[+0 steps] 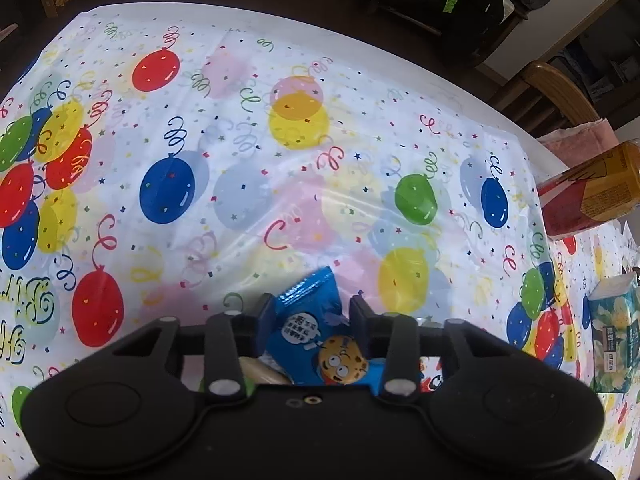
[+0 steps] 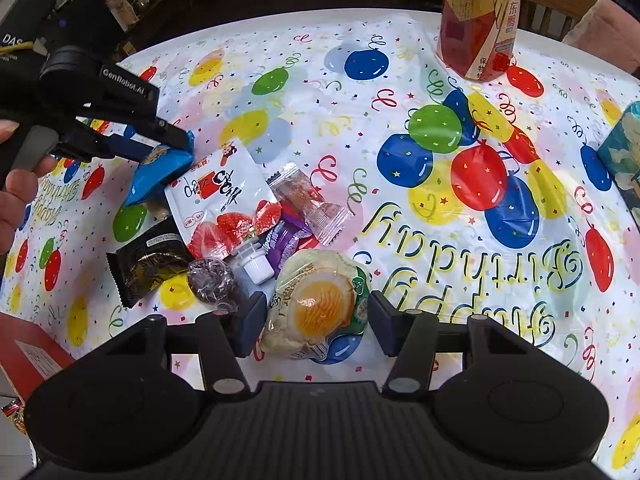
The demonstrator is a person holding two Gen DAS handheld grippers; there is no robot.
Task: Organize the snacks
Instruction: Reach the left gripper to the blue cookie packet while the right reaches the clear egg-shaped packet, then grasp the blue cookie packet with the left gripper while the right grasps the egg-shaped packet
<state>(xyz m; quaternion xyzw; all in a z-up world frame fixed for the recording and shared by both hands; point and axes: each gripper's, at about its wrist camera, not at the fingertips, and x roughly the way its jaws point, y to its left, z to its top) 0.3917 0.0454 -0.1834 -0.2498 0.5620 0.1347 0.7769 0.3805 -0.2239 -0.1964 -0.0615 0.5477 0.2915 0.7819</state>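
Straddling the egg-print snack pack (image 2: pixel 316 308), the right gripper (image 2: pixel 316 320) stands with its jaws spread wide, a gap showing on both sides and nothing held. That pack looks puffy and light, a soft film pillow that would dent under pressure; its glossy wrap could slip, so a hold across the fat middle seems safer than the crimped edges.

Just beyond it lies the snack pile: a dark round wrapped sweet (image 2: pixel 212 280), a black foil bar (image 2: pixel 150 260), a white pouch with a spout (image 2: pixel 224 204), purple wrappers (image 2: pixel 282 240) and a clear-wrapped brownish piece (image 2: pixel 308 200), overlapping one another. All look light and crinkly, the pouch floppy.

At the pile's far left edge, the left gripper (image 1: pixel 312 316) is clamped on the blue cartoon packet (image 1: pixel 316 340), pinching its width; a person's hand (image 2: pixel 16 184) works the handle. The packet appears thin and crushable.

The table (image 1: pixel 240 184) wears a shiny balloon-print plastic cloth, likely slick. Farther off stand a tall red-and-gold carton (image 2: pixel 480 20) and a teal floral tissue pack (image 1: pixel 616 340); beyond are a wooden chair (image 1: pixel 560 92) and dim clutter.
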